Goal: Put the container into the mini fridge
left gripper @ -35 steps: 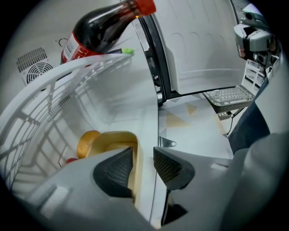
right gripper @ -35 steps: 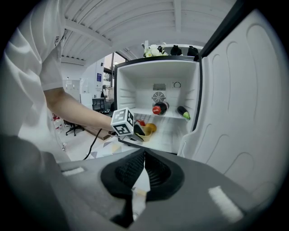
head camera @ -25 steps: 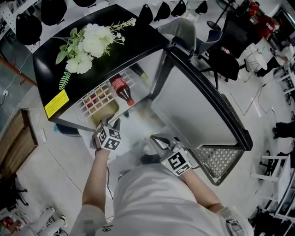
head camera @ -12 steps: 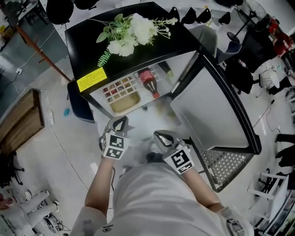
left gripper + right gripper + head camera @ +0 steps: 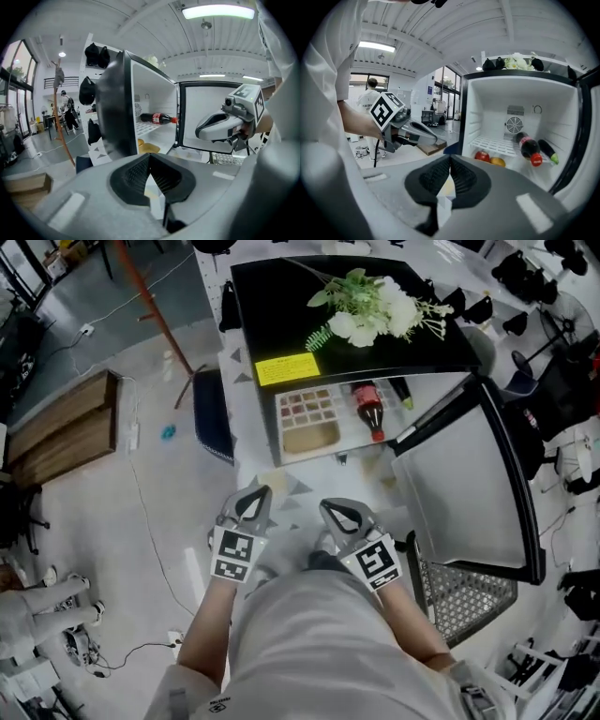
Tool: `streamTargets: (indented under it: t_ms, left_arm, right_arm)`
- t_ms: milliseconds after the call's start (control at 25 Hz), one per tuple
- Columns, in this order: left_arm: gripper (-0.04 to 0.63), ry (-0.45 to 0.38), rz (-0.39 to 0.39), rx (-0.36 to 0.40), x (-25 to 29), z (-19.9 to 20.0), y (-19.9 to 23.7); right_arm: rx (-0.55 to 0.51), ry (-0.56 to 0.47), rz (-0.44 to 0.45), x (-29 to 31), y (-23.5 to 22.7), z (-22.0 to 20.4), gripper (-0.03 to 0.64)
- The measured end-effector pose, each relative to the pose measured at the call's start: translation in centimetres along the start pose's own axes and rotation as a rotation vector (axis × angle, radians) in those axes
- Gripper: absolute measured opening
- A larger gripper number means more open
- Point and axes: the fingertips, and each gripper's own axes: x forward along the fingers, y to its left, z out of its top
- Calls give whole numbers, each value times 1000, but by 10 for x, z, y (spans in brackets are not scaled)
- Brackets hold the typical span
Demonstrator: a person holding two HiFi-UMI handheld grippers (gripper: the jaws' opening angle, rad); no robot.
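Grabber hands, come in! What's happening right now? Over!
Left gripper and right gripper both shut, empty, out in front of the mini fridge. Container sits inside. Door wide open, nothing in the way.

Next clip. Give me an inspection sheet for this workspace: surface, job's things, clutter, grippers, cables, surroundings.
Surface: pale hard floor.
Job's things: mini fridge, door open; tan container inside, below the wire shelf.
Clutter: cola bottle lying on the shelf; flowers on the fridge top; mesh rack by the door.
Grippers: left gripper and right gripper both shut, empty, near the person's body.
Cables: thin cable across the floor at left.
Surroundings: wooden board at left; black bags hung behind the fridge.
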Motion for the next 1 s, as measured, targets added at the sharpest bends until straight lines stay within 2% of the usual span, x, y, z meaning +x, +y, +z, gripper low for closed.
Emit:
streamTargets:
  t_ms: [440,640,840,1000]
  left_arm:
    - [8,-28,195,-116,-105,-26,34]
    - [8,-75,263,-156,-144,-26,43]
    - [8,-130,306,-207,-173,-21,48]
    - [8,-147,326,-219,-187,-20,51]
  right_arm:
    - [-87,-40,209,43,75,39,5]
    - [-104,-58,272,55,101,53,5]
    - [-132,-77,317,59,120,67,5]
    - [-144,-84,337,62,130,75,5]
